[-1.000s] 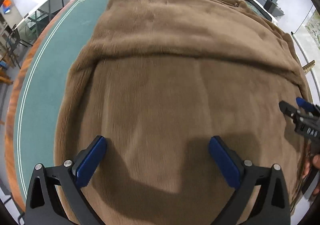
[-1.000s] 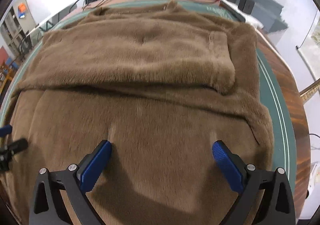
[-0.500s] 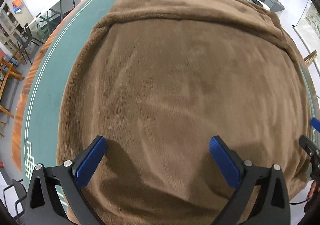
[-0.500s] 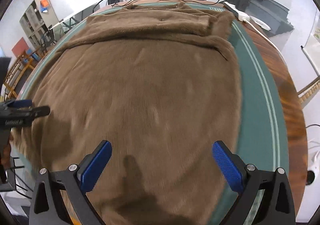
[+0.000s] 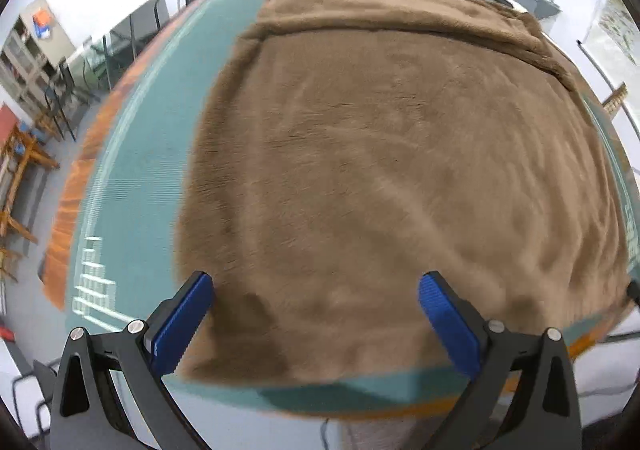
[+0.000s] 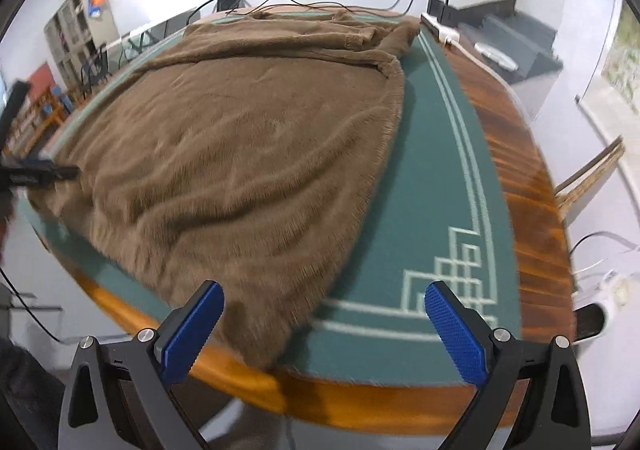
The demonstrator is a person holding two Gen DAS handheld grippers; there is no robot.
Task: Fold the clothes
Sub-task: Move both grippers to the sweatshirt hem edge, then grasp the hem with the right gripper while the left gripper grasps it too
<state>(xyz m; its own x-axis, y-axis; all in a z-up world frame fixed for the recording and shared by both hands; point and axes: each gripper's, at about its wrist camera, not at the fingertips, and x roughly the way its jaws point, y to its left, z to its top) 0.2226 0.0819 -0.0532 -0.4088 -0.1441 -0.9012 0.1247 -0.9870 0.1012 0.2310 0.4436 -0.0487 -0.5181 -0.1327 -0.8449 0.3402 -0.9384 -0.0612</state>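
A large brown fuzzy garment [image 5: 380, 169] lies spread flat over the green-topped table [image 5: 132, 189], with a folded band along its far side. My left gripper [image 5: 316, 322] hovers open above the garment's near hem, holding nothing. In the right wrist view the same garment [image 6: 240, 145] covers the table's left part, its near corner reaching the wooden rim [image 6: 360, 394]. My right gripper [image 6: 324, 330] is open over that near corner and the green felt, empty. The left gripper [image 6: 40, 173] shows at the far left edge of the right wrist view.
Cables [image 6: 304, 3] and a power adapter [image 6: 438, 7] lie at the table's far edge. A white pattern [image 6: 452, 274] marks the felt corner. Chairs and shelves [image 5: 32, 61] stand left of the table; a white power strip [image 6: 600, 290] sits off to the right.
Both grippers have pulled back toward the near table edge and risen; the garment now looks farther away and the table's near rim has come into view. Both stay open.
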